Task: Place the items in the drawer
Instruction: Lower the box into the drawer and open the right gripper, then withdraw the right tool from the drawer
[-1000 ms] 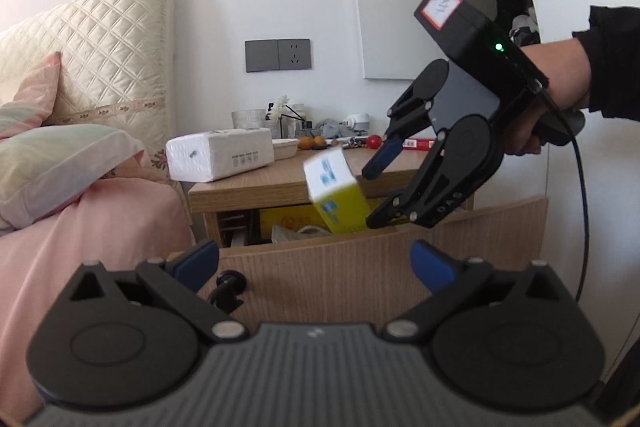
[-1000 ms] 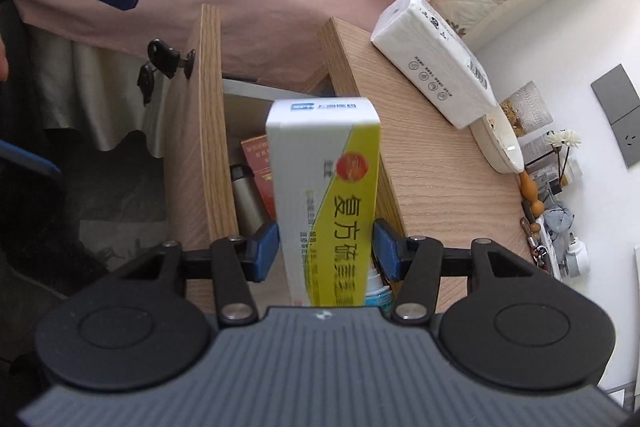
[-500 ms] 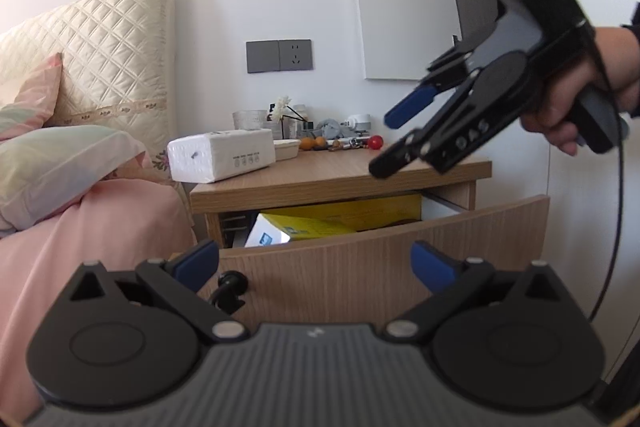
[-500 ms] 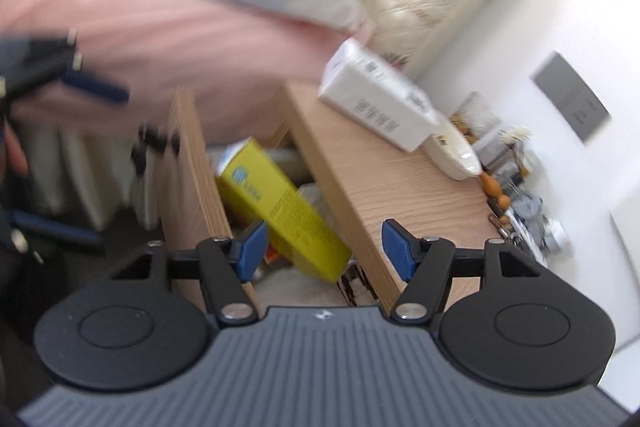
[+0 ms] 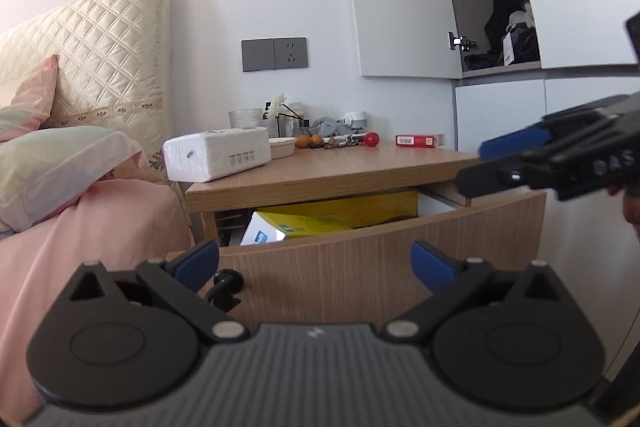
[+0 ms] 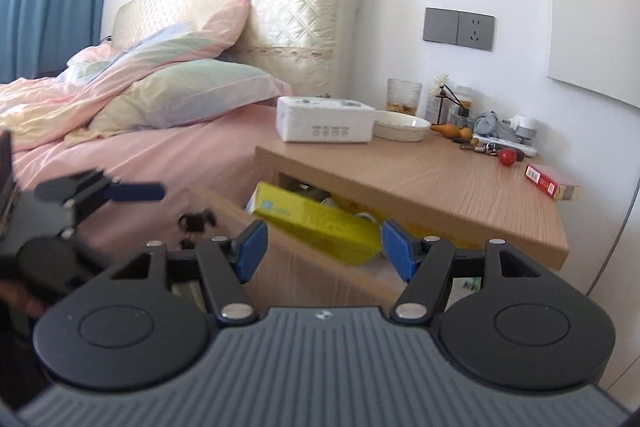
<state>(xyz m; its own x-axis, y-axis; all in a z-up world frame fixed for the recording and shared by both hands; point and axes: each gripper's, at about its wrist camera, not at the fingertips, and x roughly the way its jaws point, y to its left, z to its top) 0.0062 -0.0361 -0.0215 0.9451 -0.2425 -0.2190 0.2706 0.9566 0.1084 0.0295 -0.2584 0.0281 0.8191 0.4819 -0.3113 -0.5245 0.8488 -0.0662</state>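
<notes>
Both the right gripper (image 6: 323,247) and the left gripper (image 5: 314,263) are spread wide and holding nothing. The yellow box (image 6: 316,227) sits just past the right one's tips, tilted inside the open drawer (image 5: 380,259). Honestly, the risk is that raised end catching the nightstand (image 6: 420,183) top if someone shoves the drawer shut.

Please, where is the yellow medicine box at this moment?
The yellow medicine box lies tilted inside the open drawer under the nightstand top, just ahead of the open right gripper, which does not hold it.
</notes>
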